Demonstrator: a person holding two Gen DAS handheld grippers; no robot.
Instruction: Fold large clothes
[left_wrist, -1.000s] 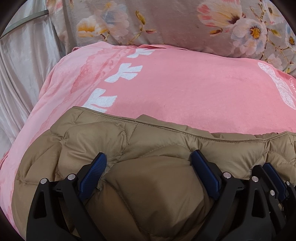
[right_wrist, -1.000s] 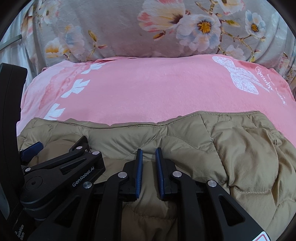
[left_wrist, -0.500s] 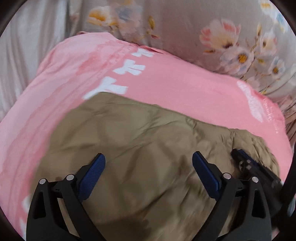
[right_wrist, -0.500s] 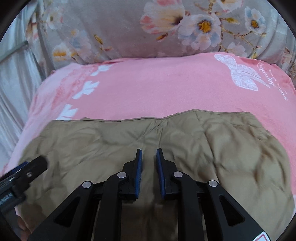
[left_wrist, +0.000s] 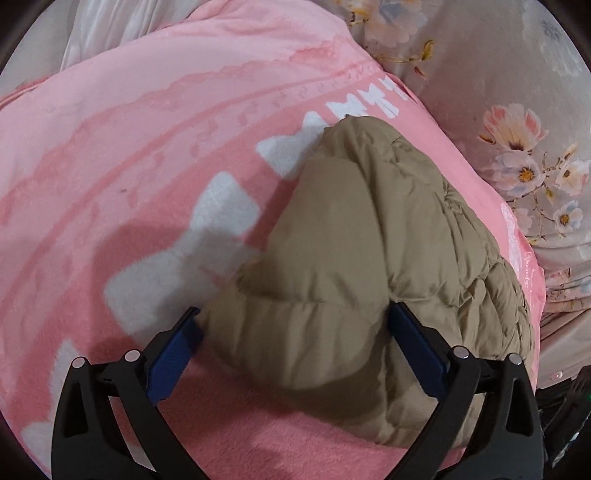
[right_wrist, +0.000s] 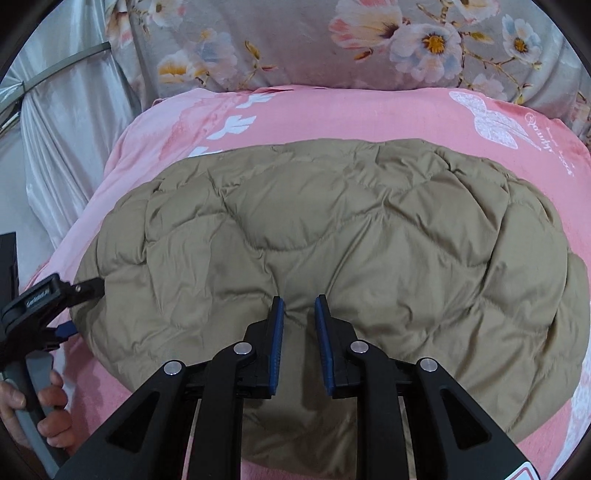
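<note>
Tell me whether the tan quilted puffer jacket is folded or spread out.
Folded: the tan quilted puffer jacket lies as one compact, rounded bundle on the pink blanket.

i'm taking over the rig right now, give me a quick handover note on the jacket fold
Left gripper: jaws wide open and have just been opening; the jacket's end bulges between them, pads not pressing it.
Right gripper: jaws nearly closed with a narrow gap, holding nothing, poised over the jacket's near middle.
Jacket: tan quilted, lying as a compact folded bundle on the pink blanket.
Done: the jacket looks folded over and released.
Left: probably a tidy-up or one more fold; check the near edge, hidden behind the grippers.
</note>
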